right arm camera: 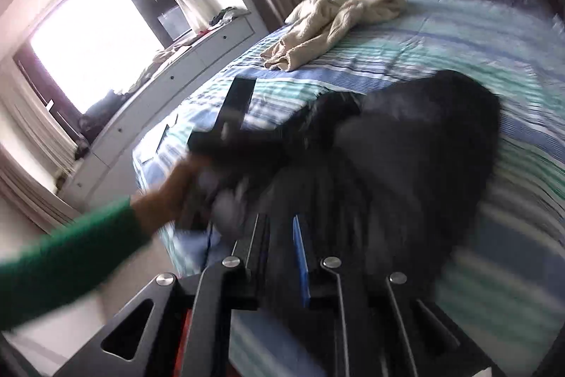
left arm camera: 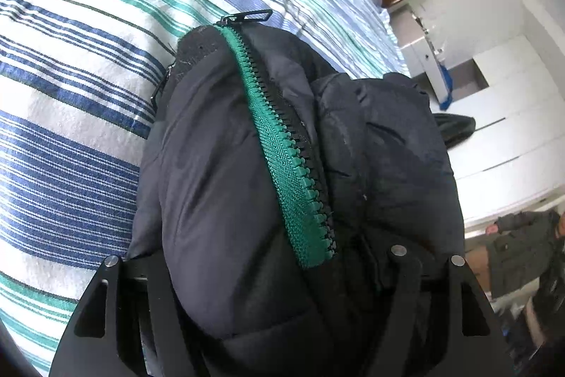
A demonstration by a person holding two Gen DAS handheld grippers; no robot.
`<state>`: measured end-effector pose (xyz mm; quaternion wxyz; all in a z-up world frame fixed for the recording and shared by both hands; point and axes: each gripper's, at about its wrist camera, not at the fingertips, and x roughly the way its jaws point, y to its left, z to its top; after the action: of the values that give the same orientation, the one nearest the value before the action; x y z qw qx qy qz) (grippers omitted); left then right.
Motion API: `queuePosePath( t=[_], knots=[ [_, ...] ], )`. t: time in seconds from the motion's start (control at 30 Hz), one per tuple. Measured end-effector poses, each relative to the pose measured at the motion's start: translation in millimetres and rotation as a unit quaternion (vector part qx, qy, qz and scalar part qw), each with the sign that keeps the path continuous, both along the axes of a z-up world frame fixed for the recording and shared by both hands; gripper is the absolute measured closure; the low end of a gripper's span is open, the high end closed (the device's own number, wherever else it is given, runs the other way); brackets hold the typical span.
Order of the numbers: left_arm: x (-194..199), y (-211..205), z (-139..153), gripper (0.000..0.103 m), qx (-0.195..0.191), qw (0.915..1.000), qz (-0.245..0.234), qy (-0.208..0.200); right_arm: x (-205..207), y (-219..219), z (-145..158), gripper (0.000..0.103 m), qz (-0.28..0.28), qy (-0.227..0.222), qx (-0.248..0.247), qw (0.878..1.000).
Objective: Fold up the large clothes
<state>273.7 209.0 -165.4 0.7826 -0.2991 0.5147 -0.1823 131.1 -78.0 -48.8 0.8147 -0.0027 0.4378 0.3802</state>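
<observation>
A cream garment [right arm camera: 332,23] lies crumpled near the striped bed's [left arm camera: 70,66] head, well apart from the dark jacket [left arm camera: 219,186]. The left gripper [left arm camera: 268,299] clamps the bunched jacket, green zipper [left arm camera: 282,143] running away from it. The blurred right gripper [right arm camera: 300,235] is closed on jacket fabric near the foot edge.

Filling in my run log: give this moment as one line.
left gripper: shut on black jacket | right gripper: shut on jacket, blurred | green zipper up | striped bedspread beneath
</observation>
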Motion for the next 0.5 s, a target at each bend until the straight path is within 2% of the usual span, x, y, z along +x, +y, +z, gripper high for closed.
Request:
queuePosePath(
  t=[0.03,0.07,0.1,0.13,0.17,0.27,0.3,0.4,0.5],
  knots=[
    [-1.0,1.1,-0.1,0.033,-0.001,1.0,0.0,0.0,-5.0,-1.0,-15.6,0.089,-0.017,0.007,-0.034,0.999],
    [-3.1,2.8,0.2,0.032,-0.002,1.0,0.0,-0.001,-4.5,-2.1,-27.2,0.092,-0.025,0.022,-0.039,0.999],
    [-3.8,1.2,0.0,0.031,-0.001,1.0,-0.001,-0.002,1.3,-5.6,-50.4,0.094,-0.039,0.062,-0.025,0.997],
    [-4.8,-0.9,1.0,0.03,0.001,1.0,0.0,-0.005,6.5,-7.1,-63.5,0.101,-0.044,0.083,-0.017,0.995],
    [-7.4,-1.9,2.1,0.03,0.002,1.0,0.003,-0.007,13.2,-8.9,-79.3,0.103,-0.047,0.106,-0.01,0.993],
    [-13.6,-4.4,3.2,0.029,0.002,0.9999,0.012,-0.011,24.2,-17.9,-107.1,0.103,-0.047,0.151,0.031,0.987],
    [-15.7,-3.8,3.3,0.029,0.003,0.9998,0.015,-0.012,23.5,-18.4,-105.5,0.103,-0.048,0.149,0.032,0.987],
    [-18.9,0.6,7.2,0.029,0.002,0.9997,0.022,-0.008,8.8,-11.6,-83.9,0.103,-0.037,0.098,0.005,0.994],
    [-28.3,7.9,25.1,0.024,0.004,0.9997,0.022,0.001,-5.9,-7.0,-53.1,0.094,-0.031,0.06,-0.017,0.998]
  ],
)
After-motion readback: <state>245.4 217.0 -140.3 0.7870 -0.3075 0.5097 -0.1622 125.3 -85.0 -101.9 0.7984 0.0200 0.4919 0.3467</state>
